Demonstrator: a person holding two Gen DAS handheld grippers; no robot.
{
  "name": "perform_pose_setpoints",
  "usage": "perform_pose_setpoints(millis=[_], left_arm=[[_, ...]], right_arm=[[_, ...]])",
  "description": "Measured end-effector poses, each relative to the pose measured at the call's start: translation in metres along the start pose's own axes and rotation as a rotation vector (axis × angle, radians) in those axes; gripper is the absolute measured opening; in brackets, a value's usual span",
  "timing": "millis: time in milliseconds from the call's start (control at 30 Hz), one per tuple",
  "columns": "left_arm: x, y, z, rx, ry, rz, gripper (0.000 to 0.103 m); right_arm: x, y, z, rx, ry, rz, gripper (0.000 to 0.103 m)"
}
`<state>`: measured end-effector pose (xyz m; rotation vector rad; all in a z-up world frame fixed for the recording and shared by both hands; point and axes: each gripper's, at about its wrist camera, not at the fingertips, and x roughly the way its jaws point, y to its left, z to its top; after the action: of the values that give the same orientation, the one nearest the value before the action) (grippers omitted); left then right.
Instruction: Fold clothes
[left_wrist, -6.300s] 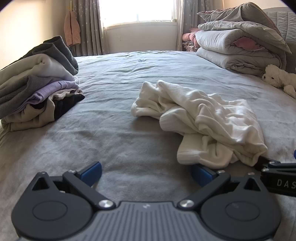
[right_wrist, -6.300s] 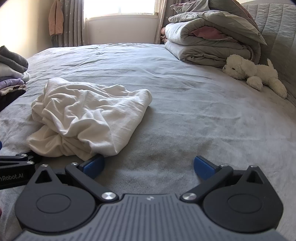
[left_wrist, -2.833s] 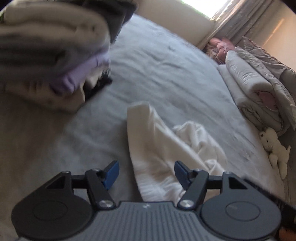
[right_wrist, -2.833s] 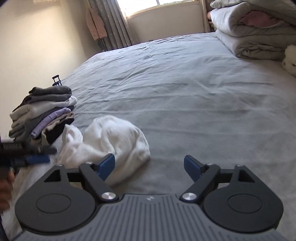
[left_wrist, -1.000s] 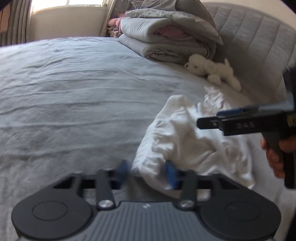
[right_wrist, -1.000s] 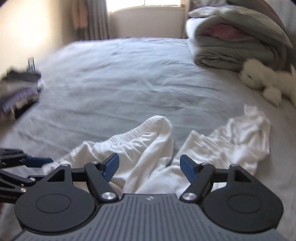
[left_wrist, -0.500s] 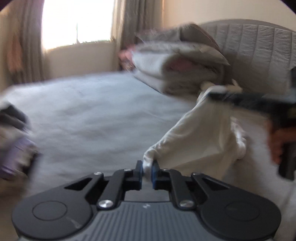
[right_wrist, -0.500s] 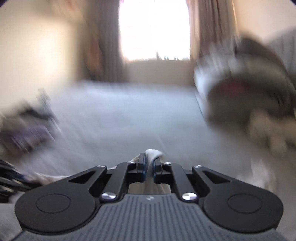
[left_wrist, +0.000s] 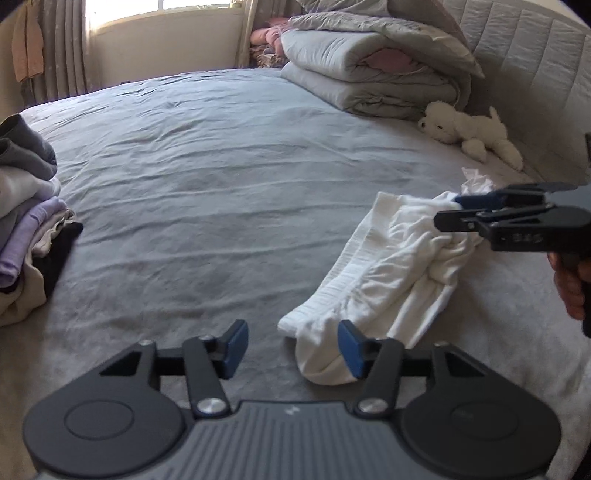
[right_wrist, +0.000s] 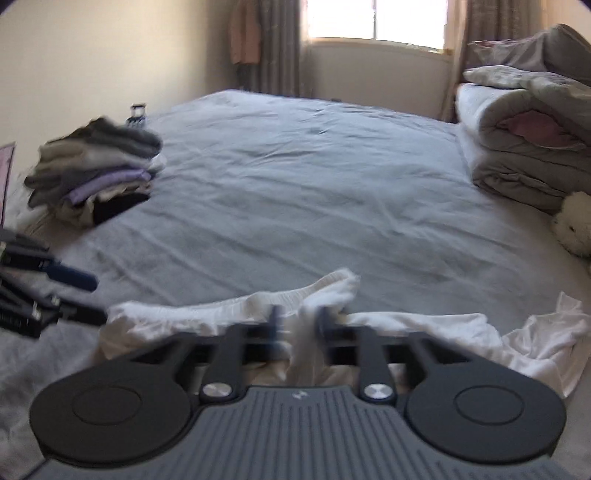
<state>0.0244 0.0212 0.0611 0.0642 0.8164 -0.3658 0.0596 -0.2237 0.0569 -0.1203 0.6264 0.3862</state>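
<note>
A white garment (left_wrist: 391, 266) with a ribbed waistband lies stretched on the grey bed (left_wrist: 221, 166). My left gripper (left_wrist: 291, 343) is open, and the near end of the waistband lies just in front of its right finger. My right gripper (left_wrist: 461, 208) reaches in from the right at the garment's far end. In the right wrist view the right gripper (right_wrist: 297, 325) has its jaws a small way apart around a bunch of the white garment (right_wrist: 325, 291); the view is blurred.
A stack of folded clothes (left_wrist: 26, 221) sits at the bed's left edge; it also shows in the right wrist view (right_wrist: 96, 173). Folded duvets (left_wrist: 373, 74) and a white plush toy (left_wrist: 469, 133) lie by the headboard at the far right.
Both grippers were shut on the garment and held it up. Now it lies on the bed, my left gripper has opened and let go, and my right jaws have parted slightly.
</note>
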Motion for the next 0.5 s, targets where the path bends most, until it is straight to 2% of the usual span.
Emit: perform_pose_setpoints(millis=[33, 67, 300, 400, 433, 467, 500], left_arm=[[0.003, 0.0, 0.001, -0.004, 0.004, -0.001, 0.058], [0.006, 0.0, 0.001, -0.008, 0.01, -0.003, 0.058], [0.03, 0.006, 0.002, -0.049, 0.063, -0.027, 0.058], [0.037, 0.008, 0.001, -0.063, 0.069, -0.024, 0.054], [0.039, 0.008, 0.001, -0.064, 0.066, -0.02, 0.047], [0.04, 0.009, 0.002, -0.068, 0.063, -0.021, 0.034], [0.04, 0.01, 0.003, -0.077, 0.061, -0.03, 0.027]], right_arm=[[0.001, -0.002, 0.0, 0.017, -0.004, -0.015, 0.071], [0.002, -0.003, 0.0, 0.034, -0.009, -0.029, 0.071], [0.028, -0.03, 0.012, 0.182, 0.008, 0.026, 0.071], [0.049, -0.041, 0.017, 0.218, 0.057, 0.034, 0.071], [0.059, -0.044, 0.018, 0.224, 0.081, 0.044, 0.07], [0.07, -0.044, 0.018, 0.217, 0.114, 0.053, 0.066], [0.079, -0.042, 0.018, 0.188, 0.15, 0.051, 0.038]])
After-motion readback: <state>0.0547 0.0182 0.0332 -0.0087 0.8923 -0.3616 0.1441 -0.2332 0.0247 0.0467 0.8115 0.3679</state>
